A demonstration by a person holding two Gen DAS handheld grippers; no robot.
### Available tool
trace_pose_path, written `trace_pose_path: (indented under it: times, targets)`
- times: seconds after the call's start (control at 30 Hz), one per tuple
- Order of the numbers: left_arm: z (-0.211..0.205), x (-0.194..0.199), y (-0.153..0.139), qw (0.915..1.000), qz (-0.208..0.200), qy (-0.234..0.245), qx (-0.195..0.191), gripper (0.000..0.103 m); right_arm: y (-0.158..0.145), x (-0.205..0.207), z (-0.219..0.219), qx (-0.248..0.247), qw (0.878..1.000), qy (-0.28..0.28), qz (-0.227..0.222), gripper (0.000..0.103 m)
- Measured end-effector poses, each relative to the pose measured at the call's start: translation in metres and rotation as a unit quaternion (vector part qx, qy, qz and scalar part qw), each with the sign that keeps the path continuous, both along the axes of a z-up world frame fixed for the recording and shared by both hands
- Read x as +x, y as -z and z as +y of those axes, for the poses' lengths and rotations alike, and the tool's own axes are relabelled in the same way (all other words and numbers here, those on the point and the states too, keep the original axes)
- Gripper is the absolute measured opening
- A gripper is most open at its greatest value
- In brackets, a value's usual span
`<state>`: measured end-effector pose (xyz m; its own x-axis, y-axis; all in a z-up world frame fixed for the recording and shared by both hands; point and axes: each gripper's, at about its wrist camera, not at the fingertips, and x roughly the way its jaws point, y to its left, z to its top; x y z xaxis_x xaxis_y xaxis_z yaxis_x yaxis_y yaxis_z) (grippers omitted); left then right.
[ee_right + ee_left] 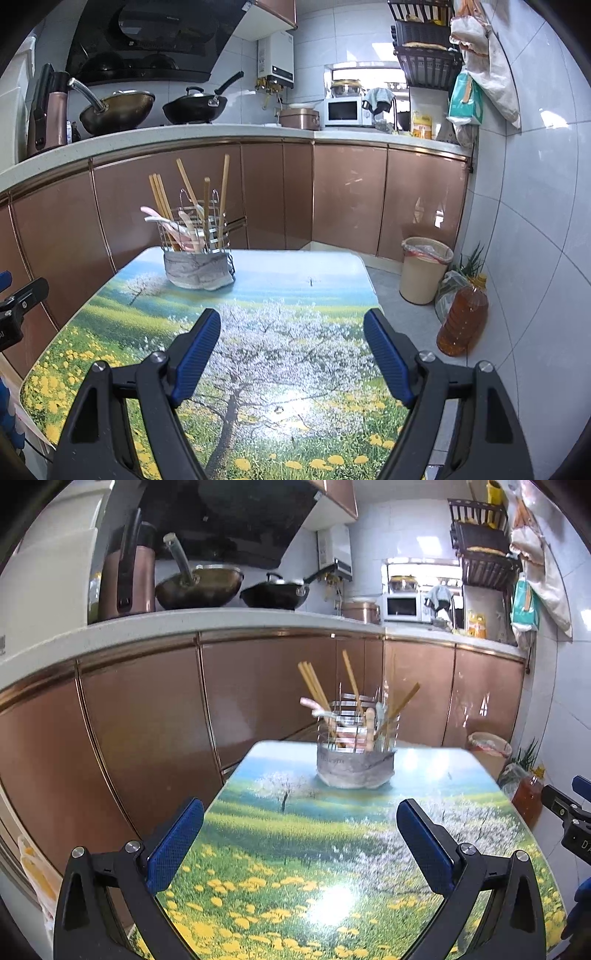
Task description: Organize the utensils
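A wire utensil holder (355,753) with a grey cloth wrap stands at the far end of the flower-print table (295,849). Several wooden chopsticks (314,690) and pale spoons (314,707) stand in it. It also shows in the right wrist view (197,258), with chopsticks (159,195) and spoons (155,218). My left gripper (300,812) is open and empty above the near part of the table. My right gripper (291,325) is open and empty above the table (295,295), right of the holder.
Copper-coloured kitchen cabinets (258,686) run behind the table under a worktop with woks (199,587). A lined bin (424,269), a bag of greens and an oil bottle (463,321) stand on the floor at the right by the tiled wall.
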<state>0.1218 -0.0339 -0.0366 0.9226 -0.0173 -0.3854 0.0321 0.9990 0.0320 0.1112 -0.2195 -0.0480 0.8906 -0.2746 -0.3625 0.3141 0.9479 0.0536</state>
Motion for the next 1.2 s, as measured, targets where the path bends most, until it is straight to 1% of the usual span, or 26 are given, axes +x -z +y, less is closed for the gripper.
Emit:
trace_pose_path:
  times: [0.3, 0.5, 0.6, 0.8, 1.2]
  targets:
    - [0.001, -0.026, -0.045, 0.9989, -0.045, 0.003, -0.005, 0.103, -0.050, -0.024, 0.012, -0.017, 0.999, -0.006, -0.050, 0.079]
    - [0.004, -0.047, -0.066, 0.9976, -0.068, 0.002, -0.009, 0.103, -0.076, -0.044, 0.025, -0.029, 0.997, -0.013, -0.071, 0.079]
    - [0.006, -0.054, -0.073, 0.9974, -0.072, 0.001, -0.009, 0.103, -0.081, -0.051, 0.028, -0.034, 0.997, -0.016, -0.073, 0.079]
    - [0.006, -0.060, -0.077, 0.9976, -0.069, 0.000, -0.007, 0.103, -0.087, -0.058, 0.033, -0.039, 0.996, -0.024, -0.076, 0.079]
    - [0.005, -0.067, -0.078, 0.9977, -0.067, -0.007, -0.008, 0.103, -0.086, -0.061, 0.037, -0.043, 0.996, -0.027, -0.076, 0.079]
